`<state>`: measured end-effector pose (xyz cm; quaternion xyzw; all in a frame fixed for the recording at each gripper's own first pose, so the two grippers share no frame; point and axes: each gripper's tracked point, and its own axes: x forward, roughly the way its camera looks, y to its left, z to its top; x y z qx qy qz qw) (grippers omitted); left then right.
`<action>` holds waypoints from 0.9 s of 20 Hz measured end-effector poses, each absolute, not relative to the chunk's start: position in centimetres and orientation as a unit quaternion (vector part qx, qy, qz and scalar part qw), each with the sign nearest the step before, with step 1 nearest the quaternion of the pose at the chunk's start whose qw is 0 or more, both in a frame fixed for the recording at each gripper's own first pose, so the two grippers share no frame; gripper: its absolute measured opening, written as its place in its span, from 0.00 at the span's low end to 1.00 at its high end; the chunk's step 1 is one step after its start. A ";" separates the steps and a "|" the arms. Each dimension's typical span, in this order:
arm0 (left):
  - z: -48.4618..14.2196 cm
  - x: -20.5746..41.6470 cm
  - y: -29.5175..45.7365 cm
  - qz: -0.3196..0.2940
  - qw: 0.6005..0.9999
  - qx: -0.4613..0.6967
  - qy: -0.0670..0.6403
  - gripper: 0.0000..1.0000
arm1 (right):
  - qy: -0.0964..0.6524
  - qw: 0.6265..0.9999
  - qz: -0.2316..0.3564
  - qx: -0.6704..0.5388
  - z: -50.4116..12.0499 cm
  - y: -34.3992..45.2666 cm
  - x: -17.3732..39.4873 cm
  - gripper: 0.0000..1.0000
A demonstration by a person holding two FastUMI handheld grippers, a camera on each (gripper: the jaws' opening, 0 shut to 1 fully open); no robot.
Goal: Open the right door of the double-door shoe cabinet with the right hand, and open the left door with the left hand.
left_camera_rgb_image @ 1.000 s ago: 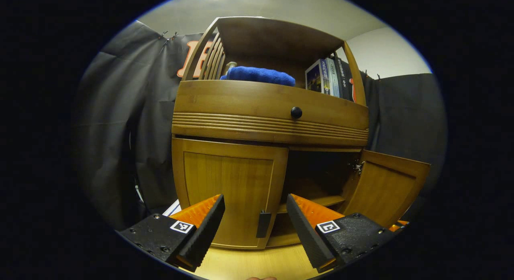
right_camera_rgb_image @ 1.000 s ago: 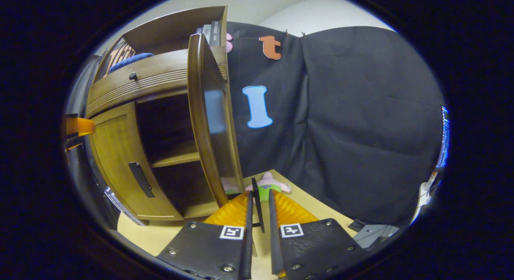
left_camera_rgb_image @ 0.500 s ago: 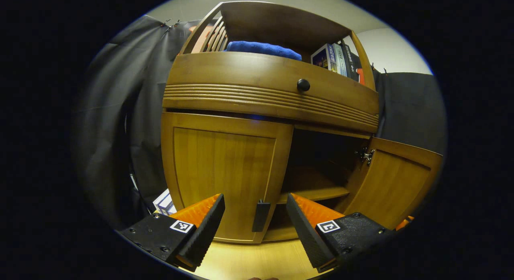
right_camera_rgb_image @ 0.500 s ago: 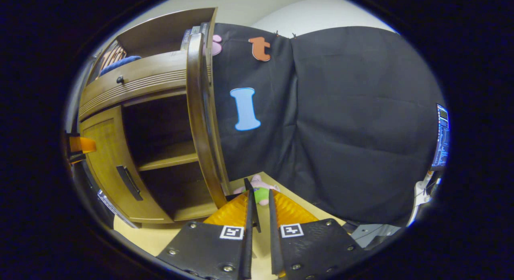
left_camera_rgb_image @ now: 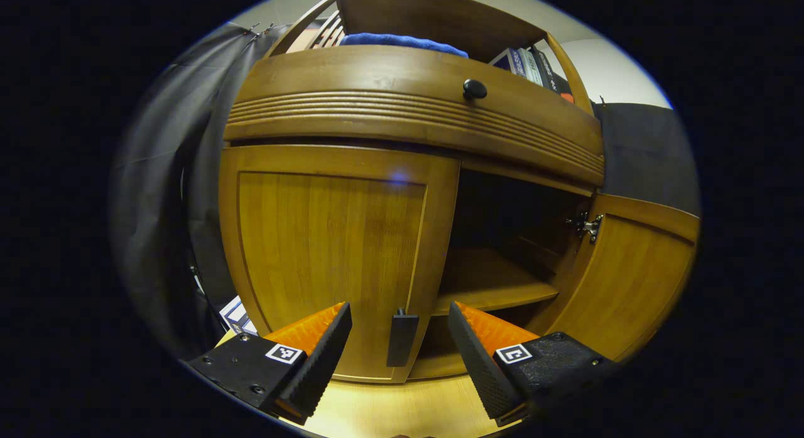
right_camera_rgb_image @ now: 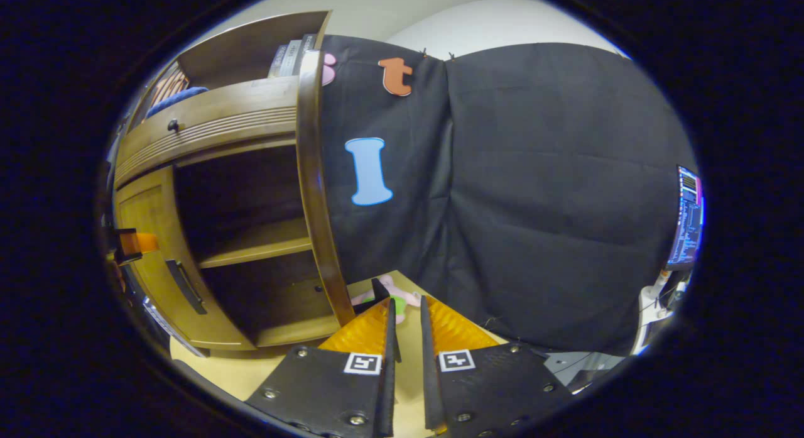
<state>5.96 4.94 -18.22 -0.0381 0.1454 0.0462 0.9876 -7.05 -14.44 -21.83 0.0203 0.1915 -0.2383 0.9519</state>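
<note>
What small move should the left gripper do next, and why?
Probably ease the left gripper forward and close on the left door's handle: it is open, the handle sits between its fingers, and that door looks shut, while the right door stands open.

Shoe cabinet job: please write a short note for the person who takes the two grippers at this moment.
Left gripper: open, its fingers either side of the dark bar handle of the closed left wooden door, not yet gripping.
Right gripper: nearly shut by the right door's dark handle; a grip cannot be confirmed.
Done: right wooden door is swung wide open.
Left: close on the left handle and pull that door open.
</note>
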 end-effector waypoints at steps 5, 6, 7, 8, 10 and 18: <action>-21.4 8.4 5.5 0.052 0.985 -0.031 0.164 0.93 | 0.173 0.948 -0.262 0.051 -21.1 -16.4 -7.1 0.19; -22.1 8.8 5.6 0.054 0.983 -0.032 0.170 0.89 | 0.174 0.948 -0.263 0.052 -21.2 -16.3 -7.0 0.19; -22.7 9.1 5.6 0.057 0.982 -0.033 0.177 0.89 | 0.174 0.947 -0.265 0.048 -21.3 -16.4 -6.9 0.19; -23.2 9.5 5.7 0.058 0.981 -0.035 0.181 0.86 | 0.176 0.947 -0.266 0.042 -21.4 -16.4 -7.0 0.19; -23.9 10.1 6.1 0.061 0.981 -0.033 0.181 0.83 | 0.179 0.947 -0.265 0.031 -21.3 -16.2 -6.7 0.19; -24.8 10.7 5.1 0.065 0.982 -0.020 0.178 0.38 | 0.163 0.945 -0.283 0.024 -19.5 -17.8 -8.0 0.19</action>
